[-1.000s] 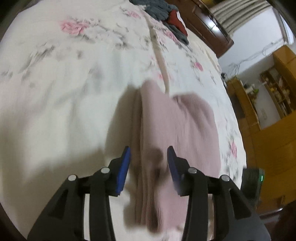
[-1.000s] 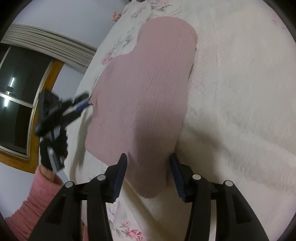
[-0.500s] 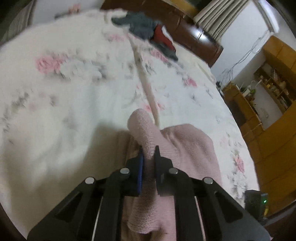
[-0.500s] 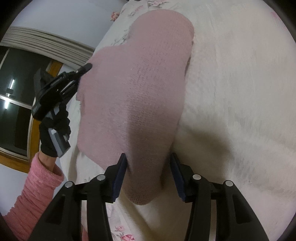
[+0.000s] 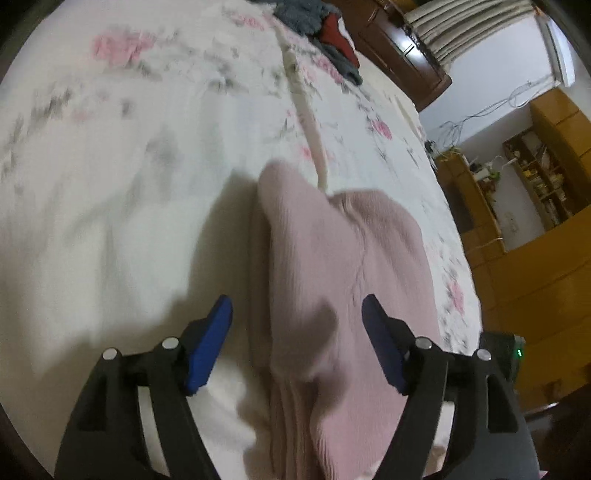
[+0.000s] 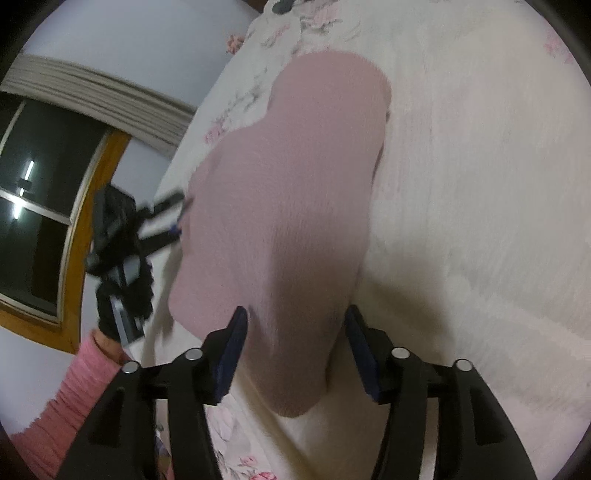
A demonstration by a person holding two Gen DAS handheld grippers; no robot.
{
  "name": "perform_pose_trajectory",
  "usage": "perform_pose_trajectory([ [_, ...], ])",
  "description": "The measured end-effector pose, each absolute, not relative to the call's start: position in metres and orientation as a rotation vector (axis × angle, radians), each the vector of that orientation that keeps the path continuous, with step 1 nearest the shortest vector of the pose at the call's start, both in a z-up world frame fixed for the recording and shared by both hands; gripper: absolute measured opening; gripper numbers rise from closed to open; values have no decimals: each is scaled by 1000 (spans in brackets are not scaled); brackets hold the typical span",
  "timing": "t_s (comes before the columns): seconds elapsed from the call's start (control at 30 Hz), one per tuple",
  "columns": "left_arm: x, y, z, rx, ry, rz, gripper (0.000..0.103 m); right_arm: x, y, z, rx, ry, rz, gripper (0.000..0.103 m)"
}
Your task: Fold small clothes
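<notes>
Left tongs (image 5: 296,312): shown with the blue pads (image 5: 207,347) spread wide, nothing pinched between them. The pink knit garment (image 5: 343,280) is seen between and beyond the two pads, untouched by either as far as can be told; the view is blurred. A folded ridge of the garment is raised along its left edge, with stacked layers visible at the near end.

Right tongs (image 6: 294,321): likewise shown spread, with a rounded end of the same pink knit garment (image 6: 288,206) lying between the pads; whether the pads touch the fabric cannot be told. The garment is laid flat on the bed (image 6: 480,221), which is covered by a white bedspread printed with pink flowers.

In the right wrist view, the left tongs (image 6: 177,218) are seen at the garment's far-left edge, held by a hand in a black glove (image 6: 125,295) with a pink ribbed sleeve (image 6: 70,391) below it. A dark window with a wooden frame (image 6: 40,229) is seen behind.

In the left wrist view, a heap of grey and red clothing (image 5: 325,33) is shown at the far end of the bed, well apart from the garment. Wooden shelving (image 5: 539,173) is seen at right.
</notes>
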State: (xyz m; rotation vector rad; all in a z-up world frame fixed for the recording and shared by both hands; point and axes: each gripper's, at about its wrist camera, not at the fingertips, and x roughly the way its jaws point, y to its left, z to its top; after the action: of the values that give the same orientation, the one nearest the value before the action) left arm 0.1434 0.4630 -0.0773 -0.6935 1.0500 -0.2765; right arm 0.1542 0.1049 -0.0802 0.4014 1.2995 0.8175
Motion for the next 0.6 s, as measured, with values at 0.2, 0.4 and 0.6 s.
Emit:
perform_pose_trajectory([
  [0.2, 153, 451, -94, -754, 1063, -358, 74, 171, 108, -77, 456, 1287, 809, 70],
  [0.4, 177, 428, -113, -740, 1117, -410, 75, 193, 110, -88, 490, 1302, 816, 83],
  [0.6, 183, 412, -117, -737, 1102, -447, 64, 213, 119, -111, 603, 1335, 889, 95],
])
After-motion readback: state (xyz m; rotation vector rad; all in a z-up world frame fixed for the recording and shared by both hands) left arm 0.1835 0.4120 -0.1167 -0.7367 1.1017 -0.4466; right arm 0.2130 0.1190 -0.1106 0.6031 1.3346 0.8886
